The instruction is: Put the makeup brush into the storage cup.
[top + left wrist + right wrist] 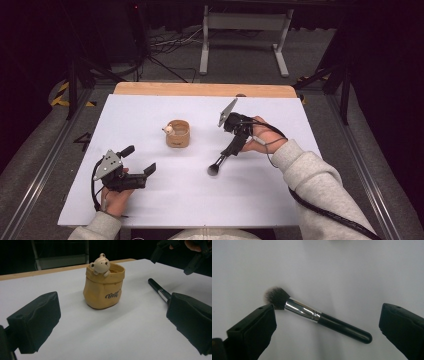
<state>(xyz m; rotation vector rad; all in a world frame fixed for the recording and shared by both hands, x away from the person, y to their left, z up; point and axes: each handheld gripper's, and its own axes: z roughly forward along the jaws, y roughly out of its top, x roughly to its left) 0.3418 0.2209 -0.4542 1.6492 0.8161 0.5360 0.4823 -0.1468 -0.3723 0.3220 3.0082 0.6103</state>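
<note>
Both jaws of the right gripper [327, 332] stand wide apart above the makeup brush [317, 317], which lies flat on the white table [280, 200] between them and touches neither. In the right gripper view the brush's long axis runs from about ten o'clock, where the dark bristles sit just beside the left jaw, down to four o'clock, where the rounded handle end stops short of the right jaw. So the jaws bracket the brush nearly end to end; a grip across the handle would, I judge, call for the wrist to turn first.

From the high view the right gripper [235, 137] is over the brush [222, 159], whose bristle head points toward seven o'clock. The left gripper [137, 160], also spread open and empty, rests well apart at the table's eight o'clock. A tan bear pot [177, 133] stands upright near the centre, at ten o'clock from the brush, clear of the approach. Nothing else lies in the way.
</note>
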